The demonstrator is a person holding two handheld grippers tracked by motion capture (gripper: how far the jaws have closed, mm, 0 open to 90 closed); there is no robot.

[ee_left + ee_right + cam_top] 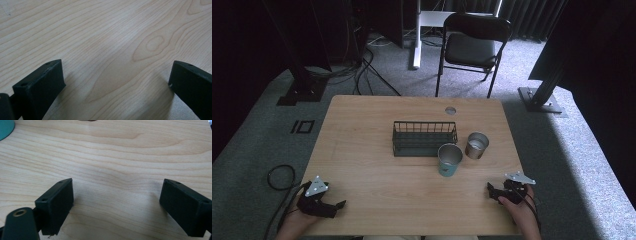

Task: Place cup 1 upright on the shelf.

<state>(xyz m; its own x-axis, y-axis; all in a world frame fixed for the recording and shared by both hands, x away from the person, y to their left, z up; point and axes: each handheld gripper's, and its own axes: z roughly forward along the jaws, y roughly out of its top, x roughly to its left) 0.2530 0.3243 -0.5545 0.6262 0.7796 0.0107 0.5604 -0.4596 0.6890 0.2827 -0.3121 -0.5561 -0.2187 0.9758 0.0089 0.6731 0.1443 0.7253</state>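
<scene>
A dark wire basket (424,138) stands at the middle of the wooden table (362,150). Just in front of its right end is a teal cup (449,160), and a bare metal cup (476,145) stands to the right of that. My left gripper (331,206) rests at the near left corner, held in a hand. In the left gripper view its jaws (116,75) are spread wide over bare wood. My right gripper (495,192) lies at the near right edge. It is open too (117,192), with nothing between its jaws. The teal cup's edge (5,128) shows at the far left.
A round cable hole (450,110) sits near the table's far edge. A black folding chair (472,45) stands beyond the table. Cables (279,176) lie on the grey carpet at the left. Dark stands flank both sides.
</scene>
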